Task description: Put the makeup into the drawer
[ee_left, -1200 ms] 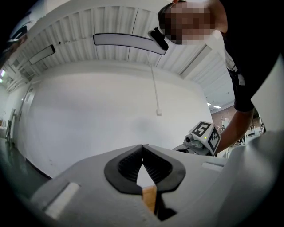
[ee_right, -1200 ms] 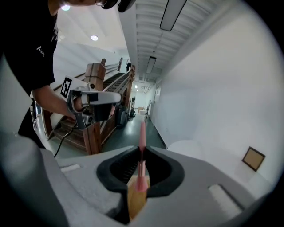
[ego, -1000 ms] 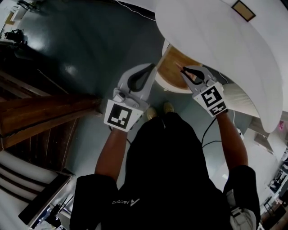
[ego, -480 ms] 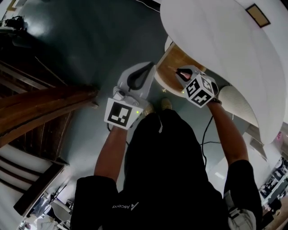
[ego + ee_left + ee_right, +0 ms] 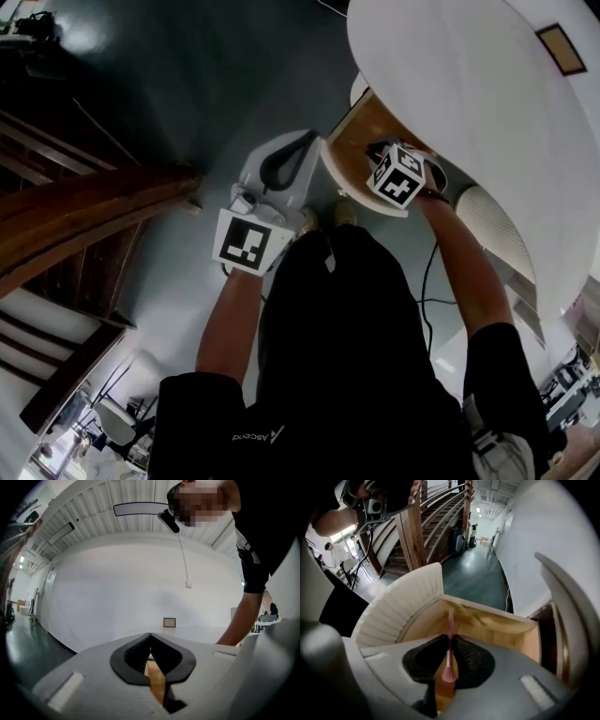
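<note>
Head view: the left gripper (image 5: pixel 309 139), a pale grey two-jaw tool with a square-marker cube at its back, hangs over the dark green floor (image 5: pixel 206 84) just beside the near-left corner of the open light-wood drawer (image 5: pixel 349 141). Its jaw tips lie together. The right gripper (image 5: pixel 386 161) is tipped down over the middle of the drawer, with its marker cube uppermost and covering most of the jaws. The drawer stands out from under the curved white cabinet top (image 5: pixel 469 94). The drawer's ribbed white front (image 5: pixel 487 216) curves off at the right. A brown wooden staircase (image 5: pixel 84 216) fills the left side.

Left gripper view: the black-padded jaws of the left gripper (image 5: pixel 150 634) meet at their tips and hold nothing. A strip of light wood shows through the gap lower down. Beyond them are a plain white wall (image 5: pixel 117 588) with a small framed picture (image 5: pixel 169 622), and the person's bare forearm (image 5: pixel 243 616) at the right.

Right gripper view: the right gripper (image 5: pixel 451 637) is closed on a slim pink makeup stick (image 5: pixel 450 619). The stick runs lengthwise between the pads. Its thin end reaches forward over the inside of the drawer (image 5: pixel 501 627) toward the far wall, and its broader pink end sits behind the tips. Whether the stick touches the drawer bottom cannot be told. The ribbed white front (image 5: pixel 403 602) bounds the drawer's left edge, with green floor (image 5: pixel 478 578) and the staircase (image 5: pixel 436 522) beyond.
</note>
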